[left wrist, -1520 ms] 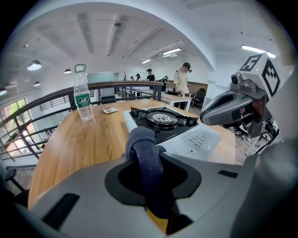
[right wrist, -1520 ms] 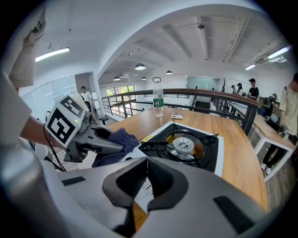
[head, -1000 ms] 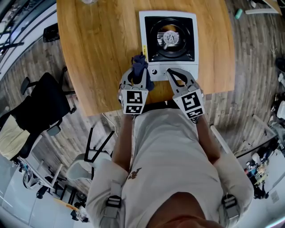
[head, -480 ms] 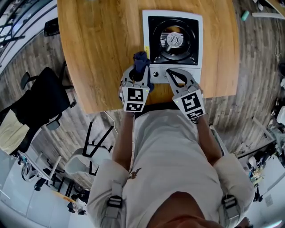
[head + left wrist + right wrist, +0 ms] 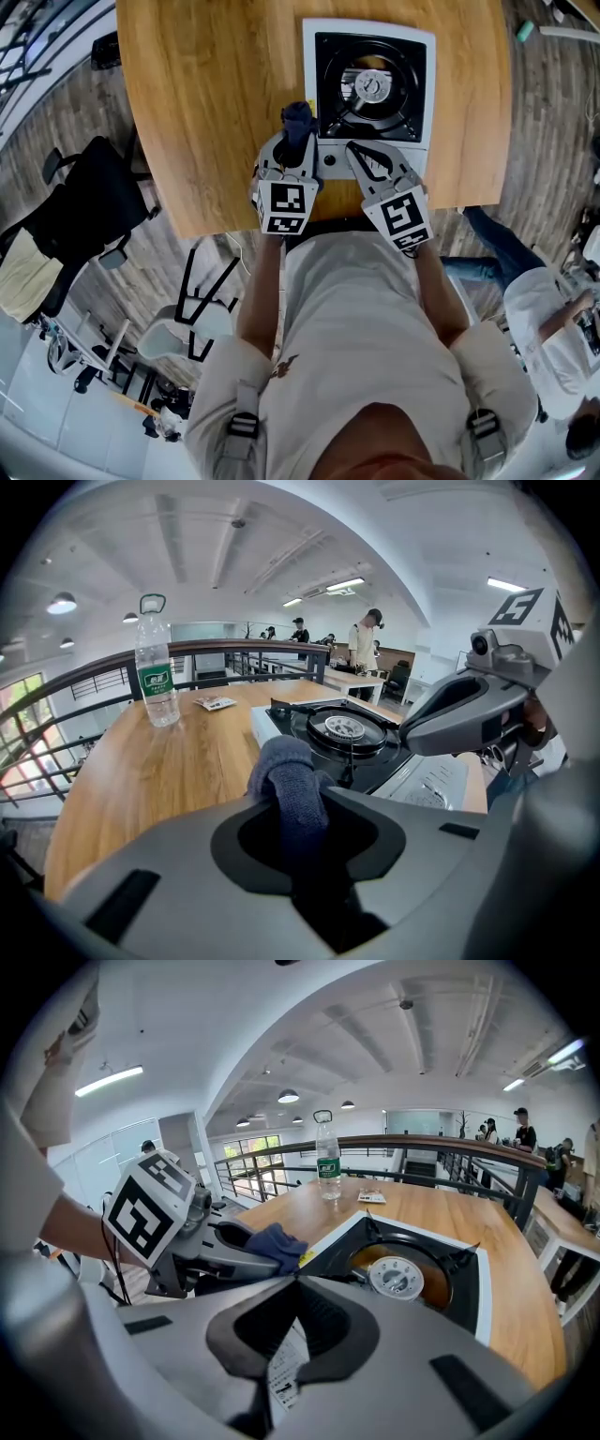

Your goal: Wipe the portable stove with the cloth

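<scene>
My left gripper (image 5: 296, 142) clamps the bunched cloth (image 5: 298, 115) at the portable stove's (image 5: 424, 94) near-left corner, and I judge it soft and light enough that this mid-wad grip holds, while my right gripper (image 5: 354, 148) is closed, empty, over the front panel (image 5: 330, 161).

On table (image 5: 216, 103): stove (image 5: 375, 89), cloth (image 5: 297, 122) at its left, bottle (image 5: 156, 672) beyond

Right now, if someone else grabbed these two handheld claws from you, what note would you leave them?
Left claw: shut on the dark blue cloth, at the front left corner of the portable stove.
Right claw: shut, empty, over the stove's front panel.
The stove sits on the wooden table.
Done: cloth is gripped and at the stove.
Left: wipe the stove; no wiped patch can be made out.
</scene>
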A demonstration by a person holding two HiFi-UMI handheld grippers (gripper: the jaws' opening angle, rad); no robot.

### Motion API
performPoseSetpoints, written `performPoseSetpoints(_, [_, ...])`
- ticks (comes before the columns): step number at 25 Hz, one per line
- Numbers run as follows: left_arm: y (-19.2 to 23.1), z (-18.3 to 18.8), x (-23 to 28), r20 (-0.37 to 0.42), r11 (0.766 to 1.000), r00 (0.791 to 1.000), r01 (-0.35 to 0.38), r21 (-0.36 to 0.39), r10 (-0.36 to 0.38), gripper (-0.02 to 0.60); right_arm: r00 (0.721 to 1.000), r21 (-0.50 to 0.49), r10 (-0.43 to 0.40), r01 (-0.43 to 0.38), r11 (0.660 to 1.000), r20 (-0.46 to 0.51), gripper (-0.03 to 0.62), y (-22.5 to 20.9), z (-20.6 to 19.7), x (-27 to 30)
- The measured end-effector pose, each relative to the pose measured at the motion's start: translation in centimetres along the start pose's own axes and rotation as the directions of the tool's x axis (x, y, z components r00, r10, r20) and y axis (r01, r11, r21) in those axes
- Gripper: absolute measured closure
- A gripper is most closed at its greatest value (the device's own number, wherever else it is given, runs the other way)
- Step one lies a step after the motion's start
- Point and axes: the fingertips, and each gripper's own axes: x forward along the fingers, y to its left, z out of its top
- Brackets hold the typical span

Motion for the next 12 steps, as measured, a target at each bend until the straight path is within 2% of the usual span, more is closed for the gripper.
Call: performPoseSetpoints(12, [1.3, 1.7, 1.7, -0.001, 1.000, 1.000, -0.009, 0.008, 0.009, 0.485, 1.000, -0.001, 0.002, -0.002, 1.000, 0.012, 0.574, -0.8, 0.9, 0.4])
